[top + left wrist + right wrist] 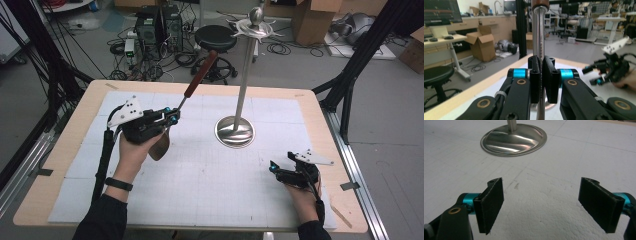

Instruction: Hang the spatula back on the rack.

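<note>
A black stool [215, 38] stands beyond the worktop [60, 150]; cardboard boxes [313, 19] sit farther right; cables [150, 65] litter the floor.

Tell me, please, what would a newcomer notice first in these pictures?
First, the left gripper, shut on the metal shaft of a utensil with a reddish-brown handle, held up at a slant over the left of the table. Next, the tall metal stand with hooks on top, at the table's middle. The right gripper rests open near the right.

Beyond my desk [60, 165]: grey floor, a black stool [215, 38], tangled cables [150, 70], computer towers [157, 25], cardboard boxes [312, 20], wooden counters [486, 22].
</note>
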`<state>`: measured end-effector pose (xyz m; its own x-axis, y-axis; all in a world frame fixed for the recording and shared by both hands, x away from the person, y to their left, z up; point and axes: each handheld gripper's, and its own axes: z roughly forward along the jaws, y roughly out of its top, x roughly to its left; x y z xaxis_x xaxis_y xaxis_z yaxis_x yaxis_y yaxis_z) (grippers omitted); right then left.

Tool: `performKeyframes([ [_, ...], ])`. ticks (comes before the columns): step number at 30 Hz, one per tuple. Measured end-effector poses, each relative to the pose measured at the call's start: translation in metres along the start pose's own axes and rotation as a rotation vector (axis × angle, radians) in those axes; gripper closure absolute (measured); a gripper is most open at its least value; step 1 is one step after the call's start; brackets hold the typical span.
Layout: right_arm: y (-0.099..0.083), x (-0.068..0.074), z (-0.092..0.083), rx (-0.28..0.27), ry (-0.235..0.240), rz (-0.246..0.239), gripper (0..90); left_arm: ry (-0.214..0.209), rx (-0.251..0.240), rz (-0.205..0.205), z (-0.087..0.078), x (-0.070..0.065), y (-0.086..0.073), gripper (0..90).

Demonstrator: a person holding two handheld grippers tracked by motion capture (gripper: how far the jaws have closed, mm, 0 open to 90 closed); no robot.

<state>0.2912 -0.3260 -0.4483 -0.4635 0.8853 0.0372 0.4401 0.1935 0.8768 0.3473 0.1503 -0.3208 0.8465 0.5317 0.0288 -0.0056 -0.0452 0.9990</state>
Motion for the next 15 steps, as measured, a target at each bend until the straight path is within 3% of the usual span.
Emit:
performKeyframes([
  [7, 0.0, 0.0, 0.0, -0.001, 0.004, 0.001, 19.5, -0.012, -0.049, 0.005, 0.013, 0.003, 0.015, 84.5],
  [12, 0.0, 0.0, 0.0, -0.003, 0.005, 0.0, 19.5, -0.02, -0.026, 0.027, 0.024, 0.005, 0.024, 84.4],
  [15, 0.0, 0.0, 0.0, -0.003, 0.005, 0.002, 19.5, -0.02, -0.036, 0.026, 0.029, 0.006, 0.027, 84.4],
])
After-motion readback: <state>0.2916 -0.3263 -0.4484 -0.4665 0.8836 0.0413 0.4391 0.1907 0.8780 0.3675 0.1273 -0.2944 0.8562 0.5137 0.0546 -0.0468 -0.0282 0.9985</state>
